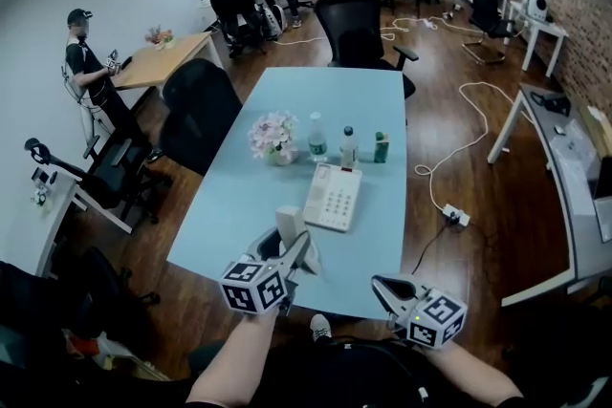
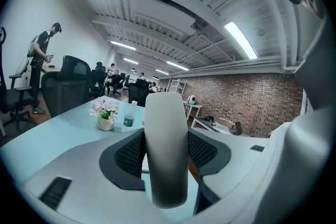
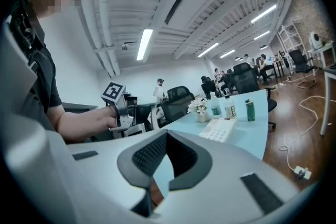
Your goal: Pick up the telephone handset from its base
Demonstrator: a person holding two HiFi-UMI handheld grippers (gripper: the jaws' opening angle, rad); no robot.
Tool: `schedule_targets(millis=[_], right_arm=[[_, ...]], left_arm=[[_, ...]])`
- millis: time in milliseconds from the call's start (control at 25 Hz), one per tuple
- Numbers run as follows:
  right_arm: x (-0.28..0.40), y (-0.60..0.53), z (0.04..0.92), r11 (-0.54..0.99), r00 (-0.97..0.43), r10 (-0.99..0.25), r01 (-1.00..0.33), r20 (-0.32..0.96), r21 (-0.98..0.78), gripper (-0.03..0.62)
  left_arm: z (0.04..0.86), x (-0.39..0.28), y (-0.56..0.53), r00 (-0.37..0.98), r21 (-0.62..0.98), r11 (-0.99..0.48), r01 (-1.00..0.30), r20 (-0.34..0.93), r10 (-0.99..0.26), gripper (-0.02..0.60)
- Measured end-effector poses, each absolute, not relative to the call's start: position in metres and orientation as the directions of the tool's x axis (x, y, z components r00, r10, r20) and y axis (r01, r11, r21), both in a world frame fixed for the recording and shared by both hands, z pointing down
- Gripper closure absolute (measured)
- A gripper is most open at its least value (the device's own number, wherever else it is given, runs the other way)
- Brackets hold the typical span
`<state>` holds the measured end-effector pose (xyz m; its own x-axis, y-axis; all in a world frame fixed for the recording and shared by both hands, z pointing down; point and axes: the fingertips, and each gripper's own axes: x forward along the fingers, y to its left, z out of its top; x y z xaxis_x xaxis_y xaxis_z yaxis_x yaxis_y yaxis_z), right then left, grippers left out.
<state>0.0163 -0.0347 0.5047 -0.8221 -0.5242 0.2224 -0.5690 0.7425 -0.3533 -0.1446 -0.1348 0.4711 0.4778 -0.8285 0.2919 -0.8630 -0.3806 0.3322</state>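
Your left gripper [image 1: 295, 253] pinches the likely light, stiff, slick handset [image 2: 166, 149] mid-length, off the phone [image 1: 333, 198]; your right gripper [image 1: 390, 289] is pressed together, empty.

In the head view the light blue table [image 1: 239, 215] is seen from high above, steeply down. The left gripper view is set low, faced along the table toward the brick wall [image 2: 247, 102], the white plastic handset [image 2: 166, 149] very near. The right gripper view is set low by the table's near end. The pot of pink flowers [image 1: 273, 137] is shared by all three.
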Motion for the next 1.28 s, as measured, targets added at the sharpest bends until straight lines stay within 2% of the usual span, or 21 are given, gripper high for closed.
schedule_targets(millis=[200, 480, 1280], right_arm=[[0.010, -0.017, 0.512, 0.768, -0.847, -0.477, -0.532, 0.235, -0.357, 0.580], [0.004, -0.009, 0.511, 0.787, -0.855, -0.460, -0.517, 0.239, -0.337, 0.580], [-0.003, -0.008, 0.518, 0.786, -0.845, -0.475, -0.532, 0.244, -0.313, 0.582]], left_arm=[[0.476, -0.144, -0.092, 0.478, 0.413, -0.349, -0.841, 0.264, -0.838, 0.347], [0.490, -0.150, -0.059, 0.449, 0.419, -0.310, -0.853, 0.286, -0.847, 0.348], [0.488, -0.147, -0.073, 0.470, 0.404, -0.337, -0.851, 0.295, -0.832, 0.348]])
